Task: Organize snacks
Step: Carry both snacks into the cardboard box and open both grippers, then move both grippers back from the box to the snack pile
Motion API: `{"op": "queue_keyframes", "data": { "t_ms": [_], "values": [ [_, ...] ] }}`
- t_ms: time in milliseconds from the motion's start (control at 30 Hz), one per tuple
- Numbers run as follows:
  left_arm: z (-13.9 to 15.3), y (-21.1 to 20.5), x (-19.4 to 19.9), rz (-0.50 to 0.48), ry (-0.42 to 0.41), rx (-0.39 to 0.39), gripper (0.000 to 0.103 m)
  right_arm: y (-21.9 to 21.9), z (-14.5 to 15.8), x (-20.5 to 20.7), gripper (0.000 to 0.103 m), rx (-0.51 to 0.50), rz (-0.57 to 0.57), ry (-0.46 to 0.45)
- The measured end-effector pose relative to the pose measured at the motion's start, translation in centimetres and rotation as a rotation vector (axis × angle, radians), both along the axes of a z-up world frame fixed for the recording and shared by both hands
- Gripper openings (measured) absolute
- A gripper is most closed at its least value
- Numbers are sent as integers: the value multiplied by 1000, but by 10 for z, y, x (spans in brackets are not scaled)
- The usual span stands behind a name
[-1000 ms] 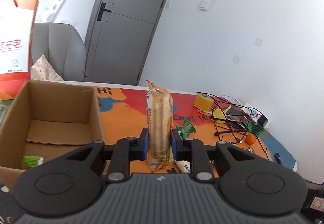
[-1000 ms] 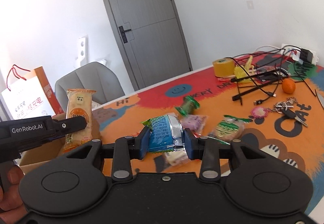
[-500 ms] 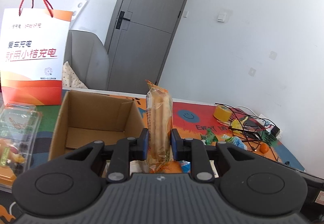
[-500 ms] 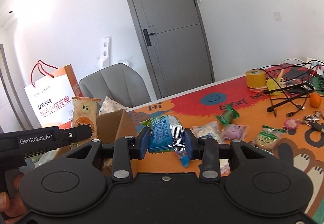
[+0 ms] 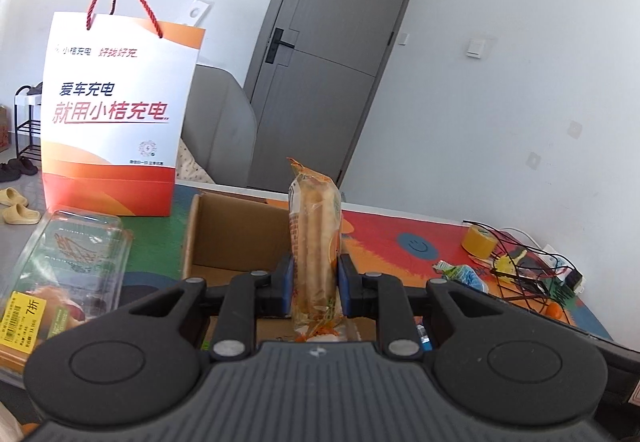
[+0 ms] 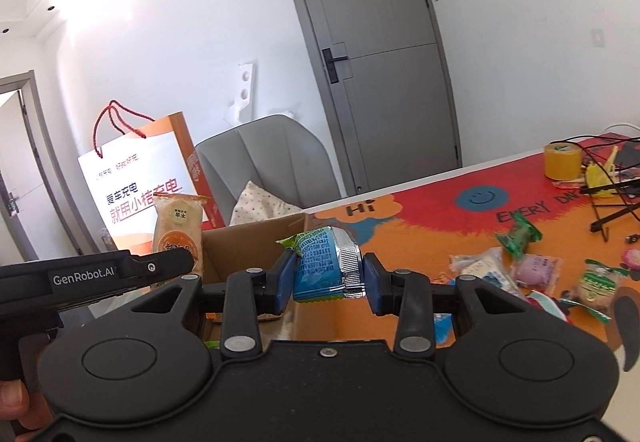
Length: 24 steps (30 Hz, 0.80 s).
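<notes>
My left gripper (image 5: pixel 314 282) is shut on a tall orange biscuit pack (image 5: pixel 315 238), held upright over the near edge of the open cardboard box (image 5: pixel 236 234). The same pack (image 6: pixel 178 232) and the left gripper's body show at the left of the right wrist view. My right gripper (image 6: pixel 327 278) is shut on a blue and silver snack packet (image 6: pixel 326 268), held above the box's right side (image 6: pixel 256 246). Several loose snack packets (image 6: pixel 532 274) lie on the colourful table mat (image 6: pixel 420 226) to the right.
A white and orange paper bag (image 5: pixel 116 114) stands behind the box at the left. A clear plastic food container (image 5: pixel 60 274) lies left of the box. A yellow tape roll (image 5: pixel 478 240), a black wire rack (image 5: pixel 528 274) and cables sit at the far right. A grey chair (image 6: pixel 264 166) stands behind the table.
Both grippers have swung left toward the box with their snacks still held. The box now sits right ahead of both, and the paper bag has come into full view.
</notes>
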<state>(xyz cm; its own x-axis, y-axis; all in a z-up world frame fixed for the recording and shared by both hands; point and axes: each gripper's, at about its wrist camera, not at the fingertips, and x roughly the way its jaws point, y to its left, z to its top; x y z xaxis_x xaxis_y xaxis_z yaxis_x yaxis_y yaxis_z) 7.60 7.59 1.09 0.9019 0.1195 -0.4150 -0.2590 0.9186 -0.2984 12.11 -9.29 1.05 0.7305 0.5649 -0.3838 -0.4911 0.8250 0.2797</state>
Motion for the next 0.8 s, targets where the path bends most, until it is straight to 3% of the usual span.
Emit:
{"op": "queue_keyframes", "data": {
  "t_ms": [233, 333, 400, 467, 633, 700, 800],
  "values": [
    [-9, 19, 9, 39, 37, -13, 22, 28, 0, 10, 37, 9, 51, 5],
    [-14, 28, 14, 69, 76, -34, 26, 39, -3, 16, 37, 5, 67, 14],
    [-14, 32, 13, 76, 72, -33, 33, 44, -6, 19, 37, 5, 75, 24],
    [-14, 34, 10, 91, 74, -32, 50, 48, -8, 22, 37, 5, 83, 30],
    [-10, 40, 3, 123, 61, -27, 60, 57, -12, 29, 38, 16, 92, 47],
    [-9, 43, 1, 137, 58, -27, 68, 60, -12, 30, 41, 27, 99, 51],
    [-7, 42, -2, 157, 53, -13, 79, 61, -12, 29, 57, 32, 99, 49]
  ]
}}
